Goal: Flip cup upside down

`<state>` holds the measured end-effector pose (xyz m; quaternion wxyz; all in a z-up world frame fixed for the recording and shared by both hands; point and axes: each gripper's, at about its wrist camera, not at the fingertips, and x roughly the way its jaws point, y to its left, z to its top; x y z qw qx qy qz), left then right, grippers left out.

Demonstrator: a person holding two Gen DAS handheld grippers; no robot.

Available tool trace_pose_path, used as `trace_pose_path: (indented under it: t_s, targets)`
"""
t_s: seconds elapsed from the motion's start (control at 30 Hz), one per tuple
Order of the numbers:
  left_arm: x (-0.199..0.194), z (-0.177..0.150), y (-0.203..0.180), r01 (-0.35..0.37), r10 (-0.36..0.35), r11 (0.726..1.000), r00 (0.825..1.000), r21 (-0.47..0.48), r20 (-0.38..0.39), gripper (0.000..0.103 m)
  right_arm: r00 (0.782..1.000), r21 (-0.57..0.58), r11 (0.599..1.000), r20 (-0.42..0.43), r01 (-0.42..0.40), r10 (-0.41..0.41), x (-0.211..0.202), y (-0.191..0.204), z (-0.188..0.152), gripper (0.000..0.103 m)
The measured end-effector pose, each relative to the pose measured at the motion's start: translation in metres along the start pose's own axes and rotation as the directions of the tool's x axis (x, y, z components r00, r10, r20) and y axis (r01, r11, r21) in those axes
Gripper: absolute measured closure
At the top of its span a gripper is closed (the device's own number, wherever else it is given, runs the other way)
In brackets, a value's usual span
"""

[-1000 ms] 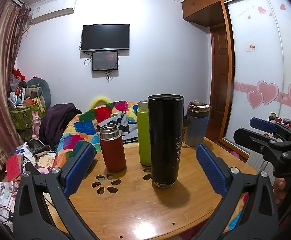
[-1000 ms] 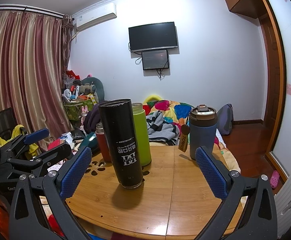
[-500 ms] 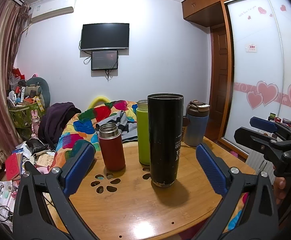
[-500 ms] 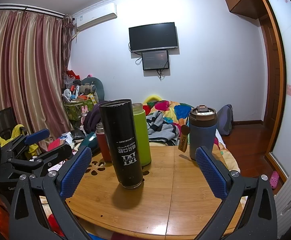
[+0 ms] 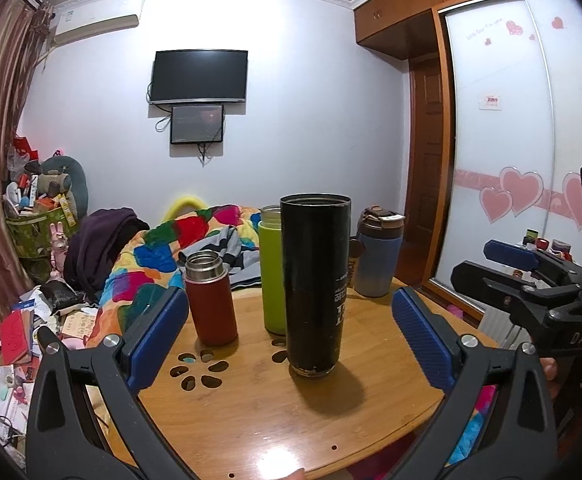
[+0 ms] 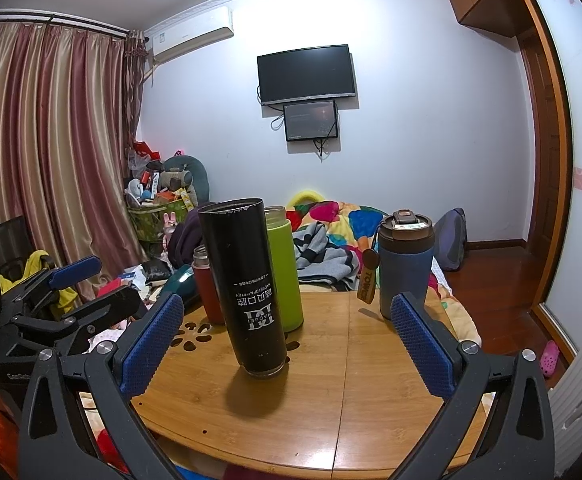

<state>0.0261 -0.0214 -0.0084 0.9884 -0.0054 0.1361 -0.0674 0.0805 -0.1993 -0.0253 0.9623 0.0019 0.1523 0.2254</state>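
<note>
Table [image 5: 251,412]: varnished wood, glossy, light glare near front edge. Black cup [image 5: 315,280]: smooth, semi-gloss, chipped paint at rim. Red flask [image 5: 211,300]: matt body, bare shiny metal neck. Green bottle [image 6: 285,276]: matt, smooth. Gripper pads [image 6: 151,344]: blue, knurled texture.

My left gripper [image 5: 291,332] and right gripper [image 6: 287,336] hover level, side by side, jaws spread wide, holding nothing.

a red flask [image 5: 211,300], green bottle [image 5: 271,276] and blue tumbler [image 5: 378,256] stand on the round wooden table [image 5: 251,412].
</note>
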Motion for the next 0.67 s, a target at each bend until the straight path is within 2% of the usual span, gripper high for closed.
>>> trace_pose_path:
  t_s: [0.67]
  targets:
    - [0.0063,-0.0005,0.0046,0.002,-0.002,1.0,1.0,-0.03,-0.031,0.0,1.0,0.001,1.0,0.0,-0.001,0.001,0.0001,0.001,-0.0008,0.0]
